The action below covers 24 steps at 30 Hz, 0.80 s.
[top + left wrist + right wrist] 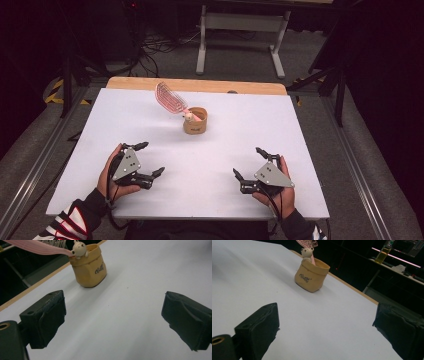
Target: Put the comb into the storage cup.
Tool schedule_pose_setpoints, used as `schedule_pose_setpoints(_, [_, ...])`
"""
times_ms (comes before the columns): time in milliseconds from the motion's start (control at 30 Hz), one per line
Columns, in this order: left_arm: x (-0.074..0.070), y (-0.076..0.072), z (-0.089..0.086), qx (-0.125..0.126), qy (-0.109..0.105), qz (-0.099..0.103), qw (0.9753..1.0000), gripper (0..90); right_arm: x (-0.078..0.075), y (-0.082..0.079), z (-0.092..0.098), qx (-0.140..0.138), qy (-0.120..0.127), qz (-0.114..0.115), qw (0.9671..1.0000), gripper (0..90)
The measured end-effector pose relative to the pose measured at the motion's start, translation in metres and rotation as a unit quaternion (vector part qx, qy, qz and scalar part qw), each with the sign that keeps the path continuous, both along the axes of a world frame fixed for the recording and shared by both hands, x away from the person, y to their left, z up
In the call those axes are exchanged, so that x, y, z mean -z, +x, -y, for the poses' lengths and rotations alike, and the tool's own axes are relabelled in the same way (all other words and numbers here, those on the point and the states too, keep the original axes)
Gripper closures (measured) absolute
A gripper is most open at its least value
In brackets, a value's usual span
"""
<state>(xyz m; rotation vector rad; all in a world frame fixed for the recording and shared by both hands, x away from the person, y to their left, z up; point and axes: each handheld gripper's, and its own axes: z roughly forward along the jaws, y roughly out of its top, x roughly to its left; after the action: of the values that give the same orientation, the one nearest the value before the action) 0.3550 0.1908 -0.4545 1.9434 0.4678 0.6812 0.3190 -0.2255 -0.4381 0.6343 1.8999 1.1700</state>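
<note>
Fingers (42,320) wide, pot (88,267) well ahead.

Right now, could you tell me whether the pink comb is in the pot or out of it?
In. The comb stands handle-down in the tan pot, its toothed head leaning out over the rim.

This looks like a lab or recording studio, not a home. A white board (210,150) lies on a wooden table (200,85) in a dark room with grey carpet (240,60). Black cables (160,47) tangle on the floor at the far left, near a grey desk frame (240,30). Metal rails (30,170) run along both sides of the table, with yellow-black hazard tape (55,92) at the far left. Far right, a bench carries a bottle (384,251) under a pink light strip (397,257).
</note>
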Motion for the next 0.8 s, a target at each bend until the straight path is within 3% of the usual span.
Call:
schedule_pose_setpoints(400, [0.011, -0.008, -0.026, -0.030, -0.003, -0.028, 0.9992, 6.3, 0.001, 0.001, 0.000, -0.001, 0.002, -0.008, 1.0000, 6.5])
schedule_pose_setpoints(600, [0.011, -0.011, -0.038, -0.047, -0.021, -0.035, 0.9980, 5.8, 0.001, 0.001, 0.001, -0.001, 0.002, -0.006, 1.0000, 6.2])
schedule_pose_setpoints(800, [0.011, -0.009, -0.040, -0.055, -0.022, -0.035, 0.9976, 5.3, 0.002, 0.003, 0.003, -0.003, 0.002, -0.011, 0.9999, 5.9])
